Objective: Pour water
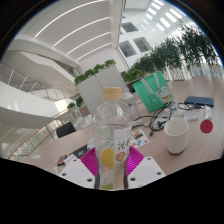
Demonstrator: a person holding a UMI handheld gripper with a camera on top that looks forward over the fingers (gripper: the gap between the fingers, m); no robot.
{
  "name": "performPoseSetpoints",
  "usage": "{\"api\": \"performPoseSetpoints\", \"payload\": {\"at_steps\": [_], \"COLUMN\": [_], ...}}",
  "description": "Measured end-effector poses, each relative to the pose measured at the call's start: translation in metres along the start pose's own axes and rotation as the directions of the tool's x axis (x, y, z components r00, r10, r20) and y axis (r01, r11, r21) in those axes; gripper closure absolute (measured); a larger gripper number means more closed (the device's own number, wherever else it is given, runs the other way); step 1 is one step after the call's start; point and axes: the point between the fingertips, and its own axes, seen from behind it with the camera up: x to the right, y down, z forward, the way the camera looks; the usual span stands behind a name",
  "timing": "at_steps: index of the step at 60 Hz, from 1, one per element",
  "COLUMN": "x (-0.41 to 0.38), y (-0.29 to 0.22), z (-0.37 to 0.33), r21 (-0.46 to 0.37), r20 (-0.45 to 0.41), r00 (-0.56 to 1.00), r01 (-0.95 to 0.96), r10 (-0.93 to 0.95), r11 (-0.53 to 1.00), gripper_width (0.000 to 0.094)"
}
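At the frame's lower centre, my gripper (111, 172) pinches a capped bottle (113, 135); the cup (176, 136) at right awaits pouring.

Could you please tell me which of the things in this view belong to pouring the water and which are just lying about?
For the job: bottle, gripped between the gripper fingers; white cup beyond, on the table.

Lying about: red lid, green bag, cables, dark book, plants.

Open atrium interior: curved white balcony tiers (40, 70) rise at one side. Ceiling strip lights (85, 32) run overhead. Potted plants (170, 55) line the table's (60, 150) far edge.
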Motion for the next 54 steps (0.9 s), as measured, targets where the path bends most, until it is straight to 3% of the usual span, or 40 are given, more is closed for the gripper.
{"api": "performPoseSetpoints", "payload": {"at_steps": [8,17,22,32,39,47,51,54], "x": [0.030,0.044,0.043,0.040,0.052,0.051,0.047,0.041], "y": [-0.043,-0.058,-0.077,-0.102,-0.107,-0.110,-0.112,-0.116], "z": [0.027,0.046,0.039,0.030,0.048,0.043,0.047,0.044], "r21": [-0.030,-0.142,-0.186,-0.258,-0.259,-0.248,-0.262,-0.260], "r20": [0.020,0.075,0.094,0.169,0.175,0.166,0.162,0.172], "r00": [0.876,0.364,0.069,-0.194,-0.279,-0.246,-0.188,-0.056], "r01": [-0.482,-0.917,-0.979,-0.955,-0.938,-0.948,-0.955,-0.966], "r10": [0.482,0.928,0.993,0.966,0.944,0.955,0.969,0.984], "r11": [0.876,0.372,0.086,-0.147,-0.230,-0.201,-0.141,-0.010], "gripper_width": [0.0620,0.0622,0.0622,0.0622,0.0620,0.0620,0.0621,0.0620]}}
